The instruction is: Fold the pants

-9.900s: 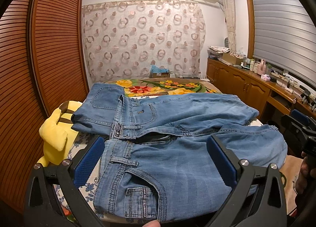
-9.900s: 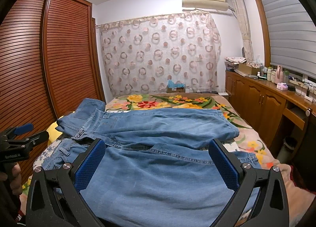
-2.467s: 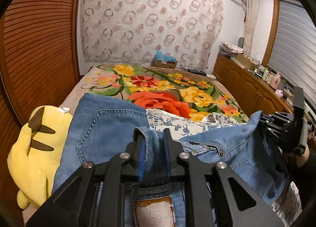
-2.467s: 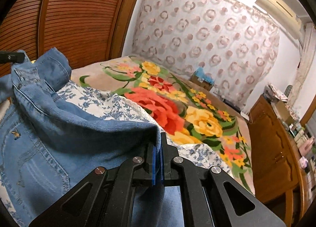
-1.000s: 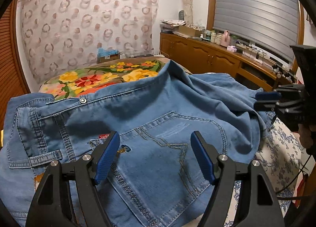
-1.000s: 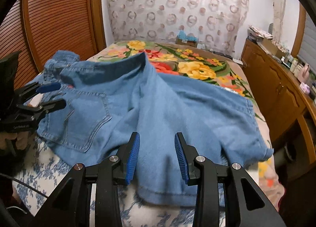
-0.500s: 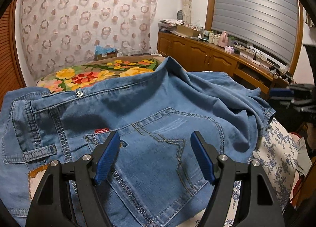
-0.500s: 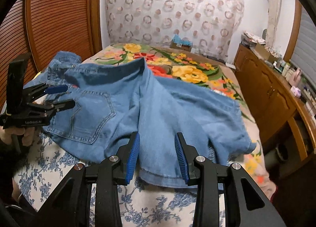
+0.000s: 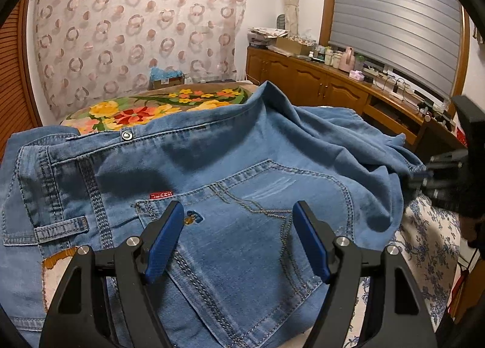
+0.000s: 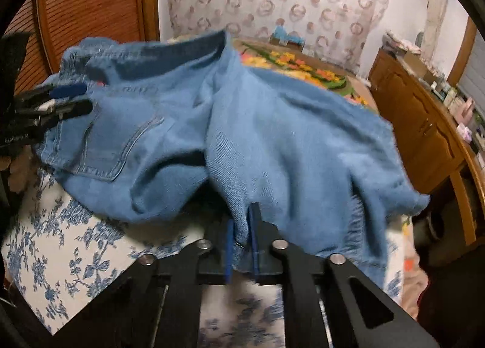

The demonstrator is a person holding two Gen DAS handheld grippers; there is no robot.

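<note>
Our left gripper (image 9: 238, 216) stands wide apart in the left wrist view, its blue pads (image 9: 165, 240) hovering over the jeans (image 9: 242, 172) with nothing between them. The jeans lie spread across the bed, back pocket (image 9: 272, 196) straight ahead at twelve o'clock, the waistband button (image 9: 126, 135) toward eleven. The floral blanket (image 9: 145, 110) shows beyond the denim at twelve, and the blue-flowered sheet (image 9: 430, 236) lies at three o'clock. There too, blurred, we see the right gripper (image 9: 436, 178) at the cloth's far edge; its grip we cannot tell from here.

In the right wrist view, our right gripper (image 10: 241, 240) is pinched narrow on a fold of the jeans (image 10: 272, 142), denim caught between its blue pads (image 10: 229, 252). The cloth rises from that pinch toward twelve and drapes away to both sides. At nine o'clock we see the left gripper (image 10: 71, 98) beside the waistband end, fingers parted. The wooden cabinet (image 10: 418, 124) runs along at two o'clock.
</note>
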